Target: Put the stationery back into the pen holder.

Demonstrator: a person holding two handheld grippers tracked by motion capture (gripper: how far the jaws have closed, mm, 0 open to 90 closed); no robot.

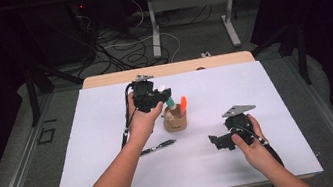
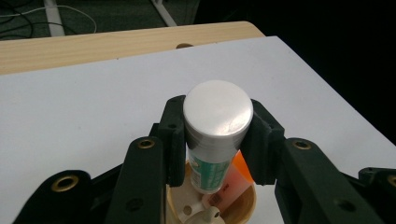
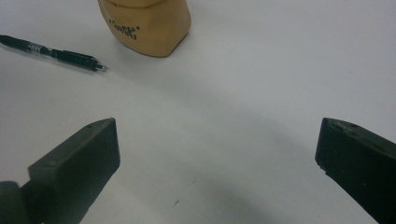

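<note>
Left gripper view shows jaws clamped on a tube point(image 2: 215, 135) over the cup point(image 2: 243, 205) for stowing, while the right gripper point(image 1: 220, 141) waits wide open, empty.

Even overhead light makes the white table point(image 1: 117, 177) bright, while the floor and room around the table sit in near-black gloom. In the left gripper view a soft sheen of glare lies on the round silver cap of the tube point(image 2: 218, 108), which is sharp, and the table's far wooden edge behind the cap is slightly soft. In the right gripper view the near black jaws are blurred, and a faint, diffuse shadow spreads on the table between them.
</note>
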